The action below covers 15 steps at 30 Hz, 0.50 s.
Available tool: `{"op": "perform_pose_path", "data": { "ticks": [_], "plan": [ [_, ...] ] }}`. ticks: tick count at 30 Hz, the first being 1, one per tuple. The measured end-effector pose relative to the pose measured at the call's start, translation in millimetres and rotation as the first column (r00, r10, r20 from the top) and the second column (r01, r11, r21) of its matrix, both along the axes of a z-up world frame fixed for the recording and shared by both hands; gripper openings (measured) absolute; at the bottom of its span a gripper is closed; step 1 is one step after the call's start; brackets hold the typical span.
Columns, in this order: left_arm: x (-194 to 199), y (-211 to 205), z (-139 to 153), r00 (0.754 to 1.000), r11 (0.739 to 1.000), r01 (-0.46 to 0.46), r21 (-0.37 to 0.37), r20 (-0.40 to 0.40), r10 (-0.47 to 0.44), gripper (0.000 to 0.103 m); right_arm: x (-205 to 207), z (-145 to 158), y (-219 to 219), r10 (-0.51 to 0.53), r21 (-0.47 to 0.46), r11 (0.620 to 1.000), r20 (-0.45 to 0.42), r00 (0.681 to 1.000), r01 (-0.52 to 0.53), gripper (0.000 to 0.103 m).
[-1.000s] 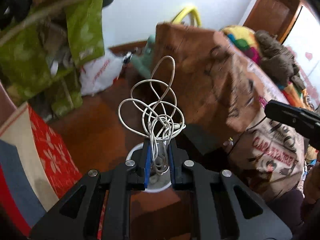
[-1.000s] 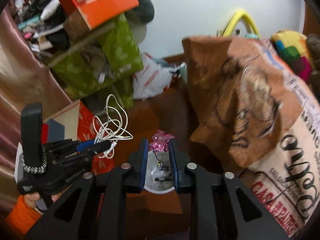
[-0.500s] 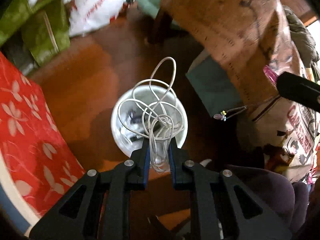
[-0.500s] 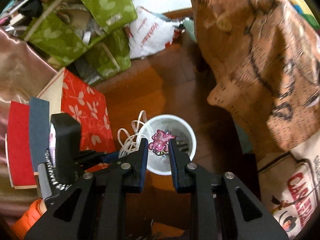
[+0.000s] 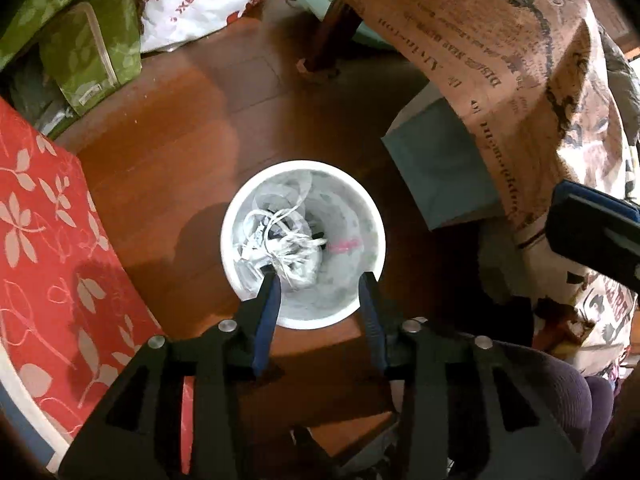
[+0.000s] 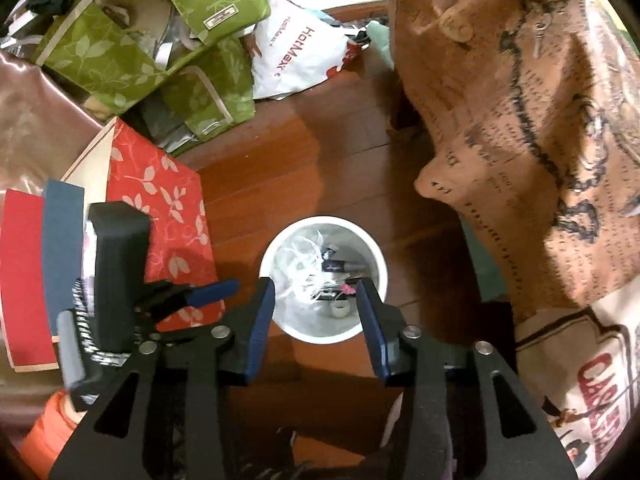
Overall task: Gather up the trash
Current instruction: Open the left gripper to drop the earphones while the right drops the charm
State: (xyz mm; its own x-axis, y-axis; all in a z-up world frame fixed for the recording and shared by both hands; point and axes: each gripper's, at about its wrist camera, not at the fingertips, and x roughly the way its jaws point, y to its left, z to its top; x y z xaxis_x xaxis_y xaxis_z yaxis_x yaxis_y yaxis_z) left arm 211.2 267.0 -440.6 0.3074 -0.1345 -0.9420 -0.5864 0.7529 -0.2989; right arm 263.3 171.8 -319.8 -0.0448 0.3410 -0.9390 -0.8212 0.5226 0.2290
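A white round bin (image 5: 372,216) stands on the wooden floor, also in the right wrist view (image 6: 382,264). A tangled white cable (image 5: 282,246) and a small pink scrap (image 5: 344,245) lie inside it; the right wrist view shows the cable (image 6: 304,274) and the pink scrap (image 6: 349,289) too. My left gripper (image 5: 320,280) is open and empty right above the bin. My right gripper (image 6: 316,286) is open and empty above the bin. The left gripper also shows at the left of the right wrist view (image 6: 208,294).
A red leaf-patterned box (image 5: 44,240) sits left of the bin. Green fabric bags (image 6: 160,40) and a white plastic bag (image 6: 296,60) lie behind. A brown printed cloth (image 5: 520,80) hangs over furniture on the right, with a grey-green box (image 5: 440,168) under it.
Both grippers tilted down over the bin and opened. The white cable dropped from my left gripper and the pink scrap from my right gripper into the bin.
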Motion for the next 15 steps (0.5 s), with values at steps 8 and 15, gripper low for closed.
{"op": "perform_pose_path", "data": {
  "ticks": [8, 15],
  "plan": [
    [-15.8, -5.8, 71.6, 0.995, 0.997, 0.015, 0.082, 0.094, -0.023, 0.040, 2.7, 47.1, -35.0, -0.077, 0.068, 0.995, 0.062, 0.995, 0.072, 0.039],
    [-37.9, -27.7, 186.3, 0.961, 0.968, 0.013, 0.252, 0.263, -0.082, 0.040, -18.4, 139.9, -88.9, -0.177, 0.228, 0.966, 0.226, 0.958, 0.124, 0.039]
  ]
}}
